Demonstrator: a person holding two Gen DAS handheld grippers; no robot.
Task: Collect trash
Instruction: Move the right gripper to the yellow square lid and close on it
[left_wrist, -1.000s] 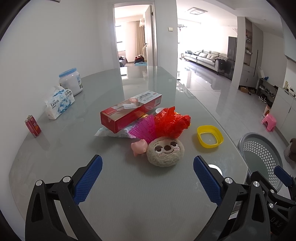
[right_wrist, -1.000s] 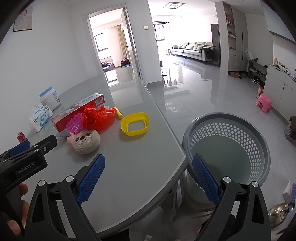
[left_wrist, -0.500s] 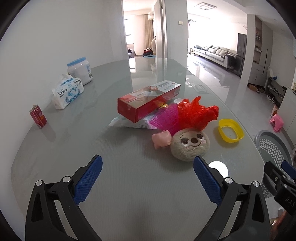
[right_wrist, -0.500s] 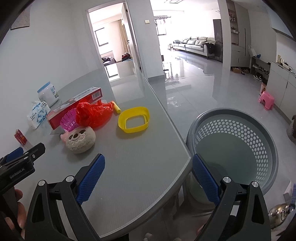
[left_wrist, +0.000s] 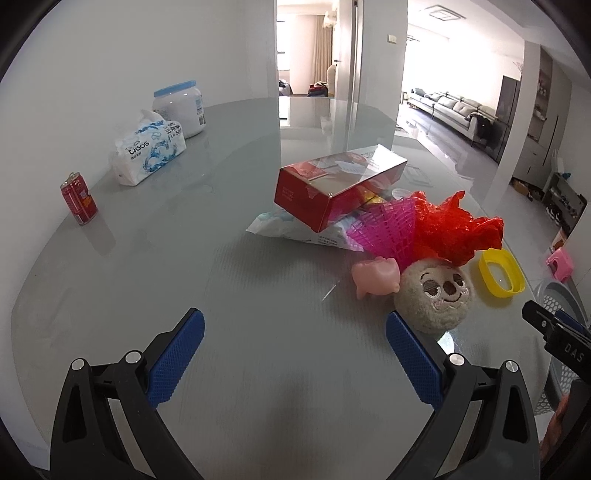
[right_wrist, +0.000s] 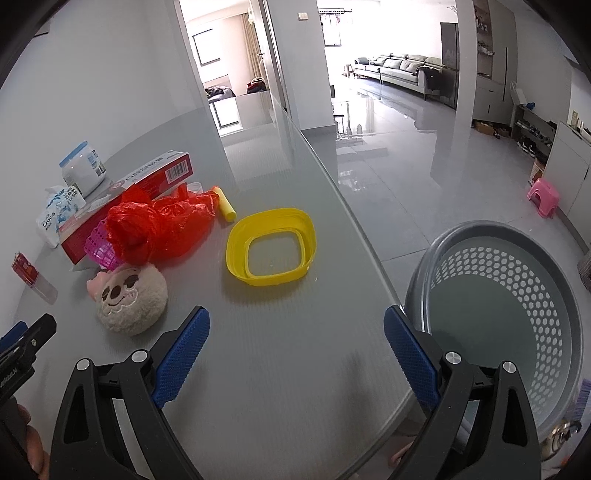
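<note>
A pile lies mid-table: a red box (left_wrist: 334, 184) on a white plastic wrapper (left_wrist: 291, 230), a pink mesh basket (left_wrist: 384, 229), a crumpled red plastic bag (left_wrist: 454, 229), a pink toy pig (left_wrist: 375, 275) and a round beige plush face (left_wrist: 437, 295). A yellow ring dish (right_wrist: 271, 251) lies to the right of the pile, and a yellow tube (right_wrist: 225, 208) behind the bag. A grey perforated bin (right_wrist: 506, 314) stands on the floor past the table's right edge. My left gripper (left_wrist: 293, 354) is open and empty above the table, near the pile. My right gripper (right_wrist: 295, 350) is open and empty over the table's right edge.
A red can (left_wrist: 78, 199), a tissue pack (left_wrist: 147, 151) and a white jar with a blue lid (left_wrist: 181, 109) stand at the table's far left by the wall. The grey glass table (left_wrist: 184, 280) has a curved edge. A pink stool (right_wrist: 543, 195) stands on the floor.
My left gripper has swung left, so the pile now sits to the right in its view. My right gripper has moved forward and left, closer to the yellow dish. Both stay open.
</note>
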